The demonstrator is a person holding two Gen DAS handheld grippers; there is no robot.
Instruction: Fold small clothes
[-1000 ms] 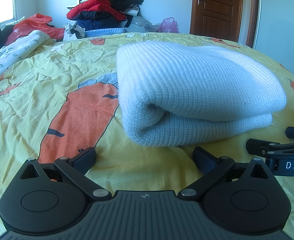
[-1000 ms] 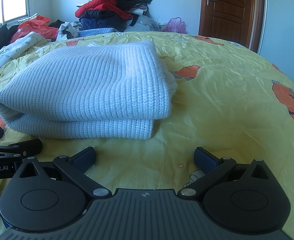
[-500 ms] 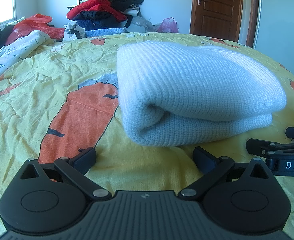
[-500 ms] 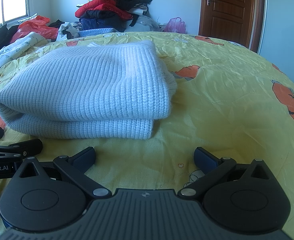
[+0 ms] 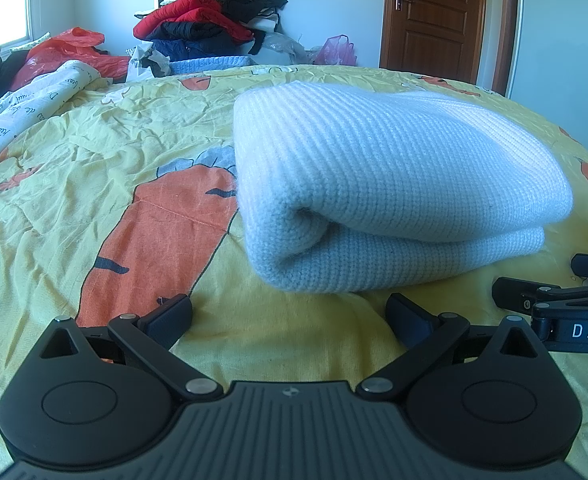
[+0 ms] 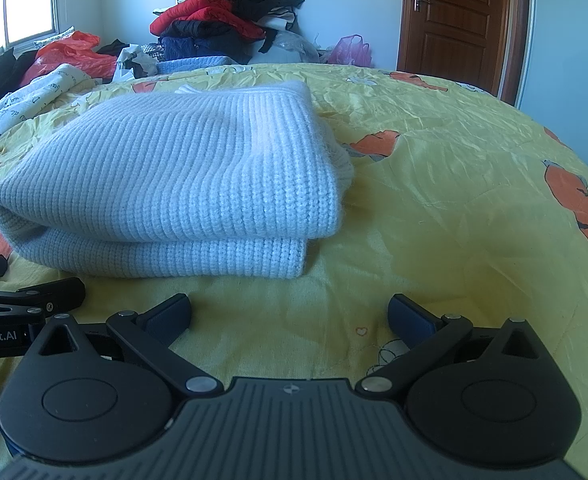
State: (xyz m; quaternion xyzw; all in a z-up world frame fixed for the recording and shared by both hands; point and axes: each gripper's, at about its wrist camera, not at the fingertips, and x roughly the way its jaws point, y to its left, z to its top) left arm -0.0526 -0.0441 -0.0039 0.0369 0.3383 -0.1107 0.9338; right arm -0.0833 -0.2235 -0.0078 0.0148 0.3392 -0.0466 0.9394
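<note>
A pale blue knit sweater (image 5: 394,184) lies folded in a thick two-layer bundle on the yellow bedsheet; it also shows in the right wrist view (image 6: 181,184). My left gripper (image 5: 289,312) is open and empty, resting low just in front of the bundle's rolled left end. My right gripper (image 6: 289,312) is open and empty, just in front of the bundle's right corner. Each gripper's fingers show at the edge of the other's view: the right gripper (image 5: 554,292) and the left gripper (image 6: 29,292).
The yellow sheet (image 5: 93,152) with orange carrot prints covers the bed. A pile of dark and red clothes (image 5: 213,20) and plastic bags sit beyond the far edge. A white printed cloth (image 5: 21,108) lies at the left. A brown door (image 6: 458,16) stands at the back right.
</note>
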